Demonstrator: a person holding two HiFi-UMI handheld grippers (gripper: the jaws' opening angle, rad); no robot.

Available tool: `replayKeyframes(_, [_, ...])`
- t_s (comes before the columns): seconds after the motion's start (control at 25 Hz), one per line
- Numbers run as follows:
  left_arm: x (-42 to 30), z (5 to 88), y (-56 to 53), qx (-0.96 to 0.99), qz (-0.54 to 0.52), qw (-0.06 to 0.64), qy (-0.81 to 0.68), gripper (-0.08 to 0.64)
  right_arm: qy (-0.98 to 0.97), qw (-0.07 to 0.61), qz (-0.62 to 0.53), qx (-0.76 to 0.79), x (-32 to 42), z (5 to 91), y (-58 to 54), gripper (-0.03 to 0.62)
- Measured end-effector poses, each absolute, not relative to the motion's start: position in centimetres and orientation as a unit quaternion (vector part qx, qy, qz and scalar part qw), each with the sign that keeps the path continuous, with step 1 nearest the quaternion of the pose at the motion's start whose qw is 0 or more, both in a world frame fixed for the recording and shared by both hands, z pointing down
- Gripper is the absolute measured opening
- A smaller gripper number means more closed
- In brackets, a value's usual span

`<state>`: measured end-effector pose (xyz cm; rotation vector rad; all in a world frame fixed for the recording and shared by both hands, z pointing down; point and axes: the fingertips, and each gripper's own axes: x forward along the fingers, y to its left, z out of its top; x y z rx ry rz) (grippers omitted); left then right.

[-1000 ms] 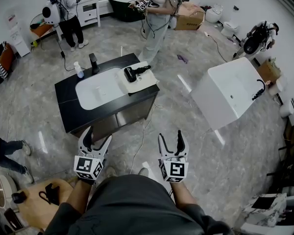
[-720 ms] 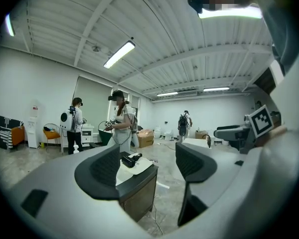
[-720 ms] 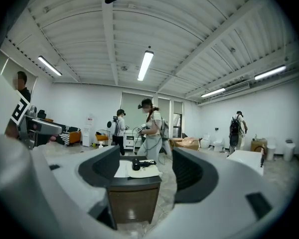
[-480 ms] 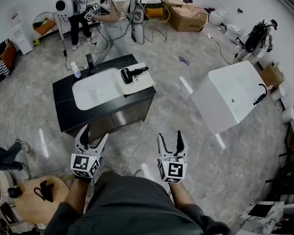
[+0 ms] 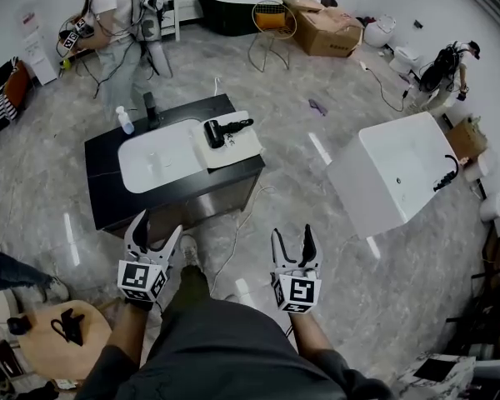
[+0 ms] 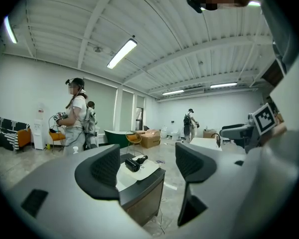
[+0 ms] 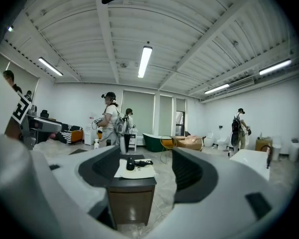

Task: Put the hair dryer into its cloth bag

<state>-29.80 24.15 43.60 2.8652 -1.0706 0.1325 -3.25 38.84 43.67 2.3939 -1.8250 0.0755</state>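
Observation:
A black hair dryer [image 5: 220, 131] lies on a white cloth bag [image 5: 233, 139] at the right end of a black vanity [image 5: 108, 186] with a white basin. Both also show far ahead in the left gripper view, the hair dryer [image 6: 134, 163] on the cloth bag [image 6: 139, 172], and in the right gripper view, the hair dryer [image 7: 132, 164] on the cloth bag [image 7: 135, 172]. My left gripper [image 5: 154, 231] and right gripper [image 5: 294, 242] are held low in front of me, well short of the vanity. Both stand open with nothing between their jaws.
A tap [image 5: 147, 107] and a small bottle [image 5: 123, 120] stand at the vanity's back. A white bathtub [image 5: 396, 173] sits to the right. A person [image 5: 121, 23] walks at the far left. A cable [image 5: 237, 240] trails on the grey floor. A round wooden stool [image 5: 54, 336] is near my left.
I have stepped a little closer to the vanity. The people behind it have walked to the left. Both grippers stay open and about where they were.

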Motion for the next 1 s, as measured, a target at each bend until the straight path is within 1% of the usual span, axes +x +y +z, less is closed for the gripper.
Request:
replayKeyframes(0.28, [-26.6, 46.0, 15.3, 0.940, 0.045, 0.058, -0.334, 0.348, -0.585, 0.083, 0.033, 0.806, -0.3, 44.8, 32.1, 0.316])
replayKeyframes(0.64, [-22.1, 46.6, 4.1, 0.953, 0.060, 0.076, -0.286, 0.347, -0.565, 0.101, 0.031, 0.818, 2.8, 43.4, 19.3, 0.316])
replayKeyframes(1.0, [-20.1, 46.8, -3.0, 0.957, 0.070, 0.081, -0.268, 0.347, -0.567, 0.108, 0.027, 0.816, 4.0, 42.9, 10.7, 0.316])
